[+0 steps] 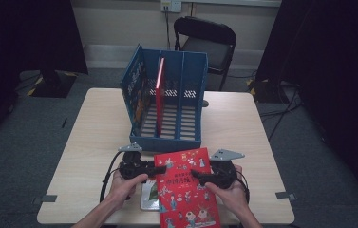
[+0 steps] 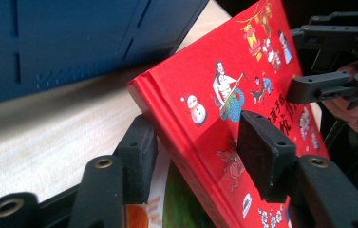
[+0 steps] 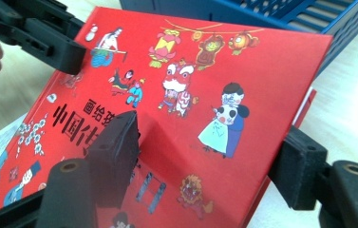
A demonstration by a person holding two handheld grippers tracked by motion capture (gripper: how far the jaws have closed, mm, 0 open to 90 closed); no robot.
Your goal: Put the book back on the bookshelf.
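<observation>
- Your left gripper (image 1: 163, 168) sits at the red book's (image 1: 186, 187) spine edge. In the left gripper view one pad (image 2: 137, 159) is under the spine and the other (image 2: 262, 149) lies on the cover, half closed around the edge, so it looks like a grip for lifting that side.
- The red book lies at the near edge of the table (image 1: 96, 123), tilted up off a thinner book (image 1: 149, 195) beneath it, just in front of the blue file rack (image 1: 169, 102).
- That rack already holds a red book upright (image 1: 160, 92) in one slot, which suggests yours goes in beside it.
- Your right gripper (image 1: 196, 176) straddles the opposite edge: one pad (image 3: 119, 152) on the cover, the other (image 3: 297, 166) outside the edge and seemingly clear of it, so not yet clamped.
</observation>
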